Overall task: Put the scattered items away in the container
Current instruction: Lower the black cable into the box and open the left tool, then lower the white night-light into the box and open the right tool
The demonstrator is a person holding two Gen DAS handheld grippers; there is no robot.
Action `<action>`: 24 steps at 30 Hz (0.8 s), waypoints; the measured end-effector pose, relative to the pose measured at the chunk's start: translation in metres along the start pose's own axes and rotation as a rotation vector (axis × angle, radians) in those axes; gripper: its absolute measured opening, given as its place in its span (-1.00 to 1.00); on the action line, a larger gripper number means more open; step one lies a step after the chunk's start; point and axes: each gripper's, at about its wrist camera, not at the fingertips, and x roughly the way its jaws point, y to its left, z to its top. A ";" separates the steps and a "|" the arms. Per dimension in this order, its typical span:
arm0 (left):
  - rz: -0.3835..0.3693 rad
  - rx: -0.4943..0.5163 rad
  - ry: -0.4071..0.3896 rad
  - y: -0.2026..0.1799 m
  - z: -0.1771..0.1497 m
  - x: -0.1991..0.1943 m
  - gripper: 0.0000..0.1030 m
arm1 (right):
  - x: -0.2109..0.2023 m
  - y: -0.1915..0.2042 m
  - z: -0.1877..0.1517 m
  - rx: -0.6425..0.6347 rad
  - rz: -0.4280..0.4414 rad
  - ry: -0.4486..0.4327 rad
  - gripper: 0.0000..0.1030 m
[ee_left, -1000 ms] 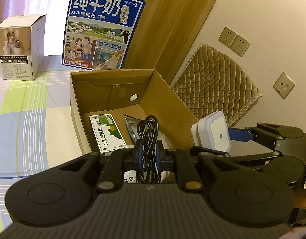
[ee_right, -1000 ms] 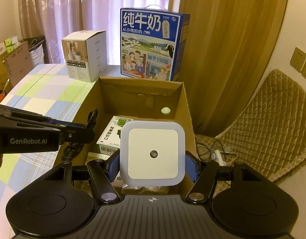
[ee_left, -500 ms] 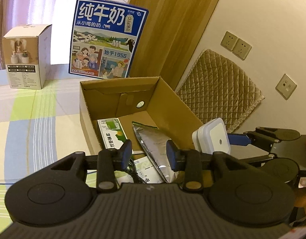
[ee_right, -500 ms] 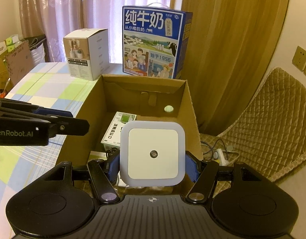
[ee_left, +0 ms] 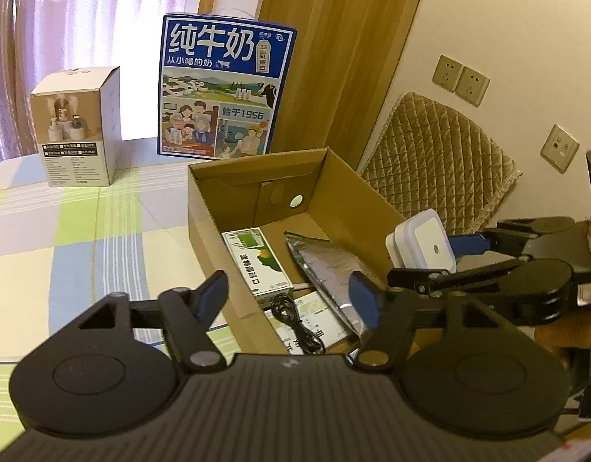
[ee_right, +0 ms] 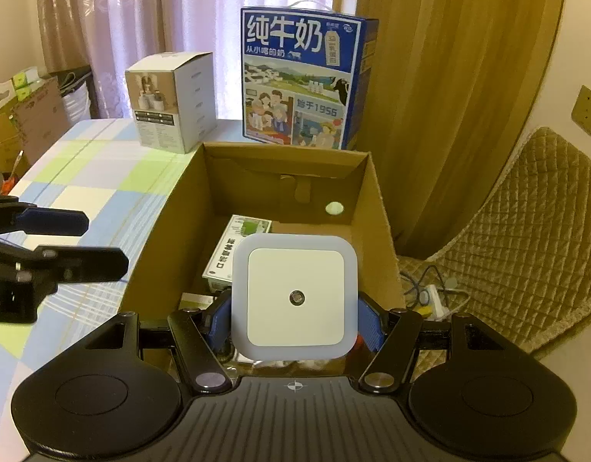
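The open cardboard box [ee_left: 203,208] [ee_right: 376,208] stands on the checked tablecloth. Inside lie a green-and-white carton [ee_left: 256,261] [ee_right: 233,254], a silver foil pouch [ee_left: 326,269], a white leaflet and a coiled black cable [ee_left: 295,319]. My left gripper [ee_left: 289,300] is open and empty above the box's near left wall; it also shows at the left in the right wrist view [ee_right: 83,238]. My right gripper [ee_right: 294,317] is shut on a white square night light [ee_right: 294,298] [ee_left: 422,246], held over the box's near right side.
A blue milk carton box [ee_left: 226,88] [ee_right: 307,81] and a white product box [ee_left: 77,127] [ee_right: 172,100] stand behind the cardboard box. A quilted chair [ee_left: 437,161] [ee_right: 526,238] sits to the right, with a power strip and cables [ee_right: 430,292] on the floor.
My left gripper let go of the black cable, which now lies in the box, then opened wide and drew back left and up. The right gripper kept holding the night light.
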 end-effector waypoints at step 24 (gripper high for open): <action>0.081 -0.025 -0.039 0.008 -0.023 -0.025 0.97 | -0.020 0.005 -0.012 0.032 0.008 -0.023 0.82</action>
